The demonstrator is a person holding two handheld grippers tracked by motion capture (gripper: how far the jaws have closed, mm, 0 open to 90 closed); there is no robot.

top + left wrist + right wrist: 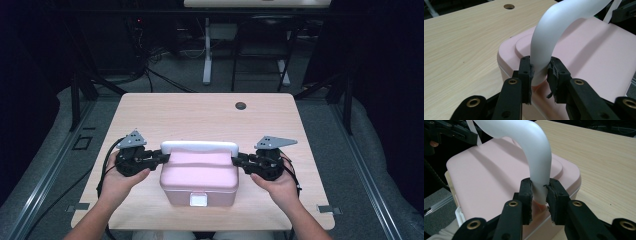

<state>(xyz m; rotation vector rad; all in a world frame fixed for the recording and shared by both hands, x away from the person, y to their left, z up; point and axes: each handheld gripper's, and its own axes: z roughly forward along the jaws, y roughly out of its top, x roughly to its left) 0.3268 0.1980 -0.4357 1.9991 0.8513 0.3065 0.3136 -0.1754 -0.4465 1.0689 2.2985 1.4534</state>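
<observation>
**A:** The jaws first: how do they stand?

**B:** Both pairs are clamped. The left gripper (pixel 539 75) has its black jaws pressed on the lower left end of a white handle (pixel 559 27), just above where it meets the lid. The right gripper (pixel 539 193) pinches the handle's (pixel 534 147) opposite end the same way, pads tight against the plastic on both sides.

**A:** And what does the handle belong to?

**B:** A pink box (pixel 199 175) with a rounded lid. The handle (pixel 199 147) arches across it from side to side, standing raised along the box's far edge in the high view.

**A:** Which way does the box run?

**B:** Its long axis lies left to right across the table (pixel 200 112), parallel to the near edge. A small white latch (pixel 198 200) on its front wall faces the person.

**A:** Where does it sit?

**B:** On the near half of the pale wooden table, about centred, between the left hand (pixel 120 177) and the right hand (pixel 277 182). The left gripper (pixel 161 159) and right gripper (pixel 238 161) reach inward from either side.

**A:** Anything else on the table?

**B:** A dark round hole (pixel 240 105) near the far edge, well apart from the box.
</observation>
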